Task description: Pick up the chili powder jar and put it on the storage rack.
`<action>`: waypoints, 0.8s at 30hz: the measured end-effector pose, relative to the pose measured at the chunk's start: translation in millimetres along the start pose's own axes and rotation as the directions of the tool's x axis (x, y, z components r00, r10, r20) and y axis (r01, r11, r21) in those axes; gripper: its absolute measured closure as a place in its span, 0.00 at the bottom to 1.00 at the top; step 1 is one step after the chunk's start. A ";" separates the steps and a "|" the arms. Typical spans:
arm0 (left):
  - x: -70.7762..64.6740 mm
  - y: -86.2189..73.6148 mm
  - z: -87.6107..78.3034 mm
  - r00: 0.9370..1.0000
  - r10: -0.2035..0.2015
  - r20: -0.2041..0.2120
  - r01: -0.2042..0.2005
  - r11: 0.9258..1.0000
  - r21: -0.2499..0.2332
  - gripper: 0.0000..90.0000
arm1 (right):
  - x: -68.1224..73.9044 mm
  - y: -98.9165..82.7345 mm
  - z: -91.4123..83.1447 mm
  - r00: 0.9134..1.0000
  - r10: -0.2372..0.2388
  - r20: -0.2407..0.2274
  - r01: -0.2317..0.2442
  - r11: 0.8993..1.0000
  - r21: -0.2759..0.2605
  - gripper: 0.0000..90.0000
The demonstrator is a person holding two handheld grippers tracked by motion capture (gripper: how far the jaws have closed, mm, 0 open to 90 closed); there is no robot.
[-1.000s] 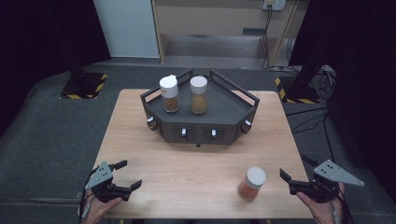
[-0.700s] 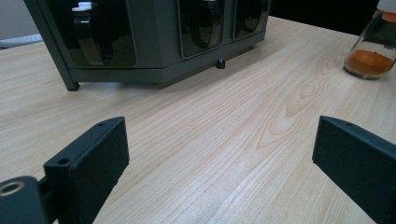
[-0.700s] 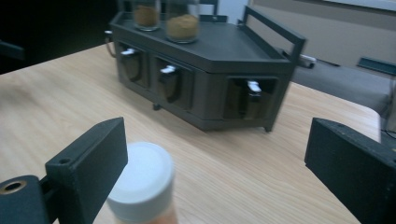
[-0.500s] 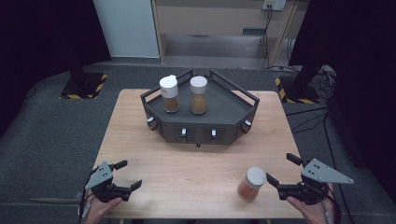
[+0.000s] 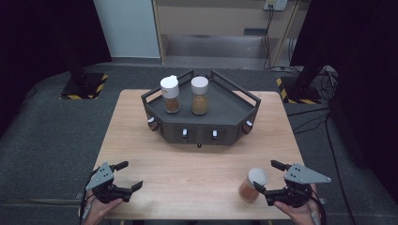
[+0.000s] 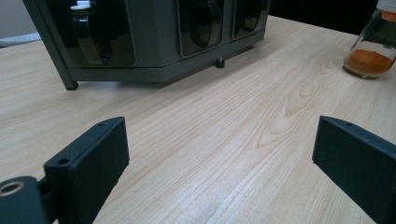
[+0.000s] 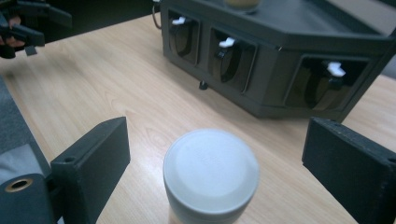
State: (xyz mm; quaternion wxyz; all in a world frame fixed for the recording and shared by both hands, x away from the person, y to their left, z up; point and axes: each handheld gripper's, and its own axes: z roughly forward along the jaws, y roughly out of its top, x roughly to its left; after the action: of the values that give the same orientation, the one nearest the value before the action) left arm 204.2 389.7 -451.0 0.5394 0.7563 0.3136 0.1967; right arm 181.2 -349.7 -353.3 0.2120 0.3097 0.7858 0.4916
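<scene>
While my right gripper (image 7: 212, 163) has just been narrowing its wide jaws either side of the white-capped spice jar (image 5: 252, 184), untouched at five o'clock on the table (image 5: 197, 173), my left gripper (image 5: 123, 180) waits agape at seven o'clock, leaving the approach clear.

Stood upright near the front right of the table (image 5: 141, 140): a small clear-glass spice jar (image 5: 252, 185) with a round white cap, partly filled with orange-brown powder, well apart from the dark rack (image 5: 225, 115) holding two similar jars.
</scene>
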 end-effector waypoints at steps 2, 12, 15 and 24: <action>-0.2 0.1 -0.1 1.000 0.001 0.000 -0.001 1.000 0.001 0.03 | -0.7 -2.4 5.0 1.000 0.007 -0.006 -0.007 1.000 0.010 0.09; -0.4 0.0 0.2 1.000 -0.001 0.001 0.001 1.000 0.000 0.03 | -6.3 -17.7 23.2 0.998 0.050 -0.024 -0.049 0.998 0.047 0.13; -0.2 0.3 0.0 1.000 0.001 0.001 -0.001 1.000 0.002 0.03 | -9.6 -23.7 27.2 0.997 0.068 -0.036 -0.066 0.997 0.048 0.16; -0.1 0.2 -0.1 1.000 0.000 0.002 0.000 1.000 0.001 0.03 | -15.0 -37.2 31.8 0.995 0.083 -0.062 -0.081 0.996 0.029 0.36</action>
State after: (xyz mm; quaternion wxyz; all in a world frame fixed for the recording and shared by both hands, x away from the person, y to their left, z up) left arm 204.1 389.6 -450.8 0.5393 0.7567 0.3134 0.1958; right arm 202.0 -351.8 -400.0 0.1627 0.3289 0.7851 0.4989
